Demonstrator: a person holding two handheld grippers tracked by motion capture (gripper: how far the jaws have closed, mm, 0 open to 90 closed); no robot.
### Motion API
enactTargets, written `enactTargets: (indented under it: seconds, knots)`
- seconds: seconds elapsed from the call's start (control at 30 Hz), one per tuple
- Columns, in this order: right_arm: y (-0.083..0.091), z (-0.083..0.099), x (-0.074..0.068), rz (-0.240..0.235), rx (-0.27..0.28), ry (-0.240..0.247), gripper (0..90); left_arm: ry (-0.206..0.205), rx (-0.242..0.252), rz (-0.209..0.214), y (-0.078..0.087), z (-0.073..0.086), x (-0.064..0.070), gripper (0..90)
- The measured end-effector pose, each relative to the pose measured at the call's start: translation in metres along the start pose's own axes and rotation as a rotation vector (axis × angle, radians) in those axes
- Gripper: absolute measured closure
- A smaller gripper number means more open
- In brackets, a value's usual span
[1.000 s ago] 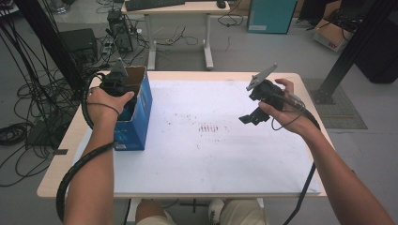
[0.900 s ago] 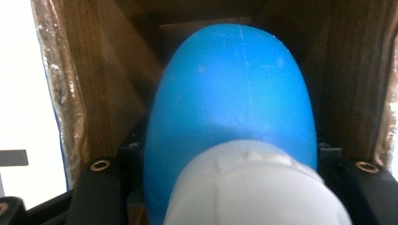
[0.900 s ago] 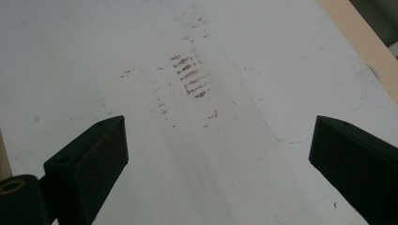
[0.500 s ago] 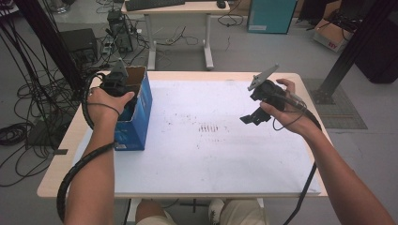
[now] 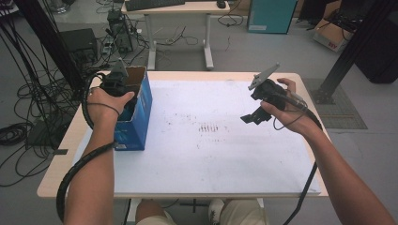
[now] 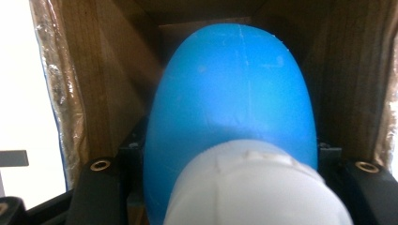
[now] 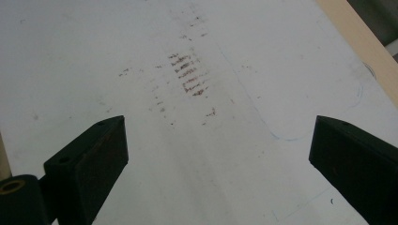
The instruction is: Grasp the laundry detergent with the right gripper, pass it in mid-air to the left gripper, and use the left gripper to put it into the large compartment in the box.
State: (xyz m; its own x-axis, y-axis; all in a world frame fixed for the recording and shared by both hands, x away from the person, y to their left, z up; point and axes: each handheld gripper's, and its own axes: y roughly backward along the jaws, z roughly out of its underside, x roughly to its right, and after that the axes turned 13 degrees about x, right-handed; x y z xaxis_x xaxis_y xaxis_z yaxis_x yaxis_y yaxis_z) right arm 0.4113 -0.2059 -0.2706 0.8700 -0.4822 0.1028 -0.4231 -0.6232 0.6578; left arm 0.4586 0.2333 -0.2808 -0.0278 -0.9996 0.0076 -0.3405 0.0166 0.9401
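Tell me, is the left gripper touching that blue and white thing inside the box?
Touching. The left gripper view shows the blue and white object wedged between the left gripper's jaws inside the cardboard box.

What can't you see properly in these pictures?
- Left claw: in the high view it dips into the blue box, so the hand and box walls hide its tips.
- Blue and white thing: in the left gripper view it is too close and blurred to tell what it is, and it hides the box floor.
- Right claw: its jaws are cut off by the bottom edge.
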Motion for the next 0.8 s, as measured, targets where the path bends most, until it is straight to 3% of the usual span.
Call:
enactTargets:
  seconds: [0.8]
  knots:
    - [0.0005, -0.0011, 0.0003, 0.0, -0.003, 0.008, 5.0, -0.007, -0.001, -0.002, -0.0001, -0.0001, 0.0007, 37.1]
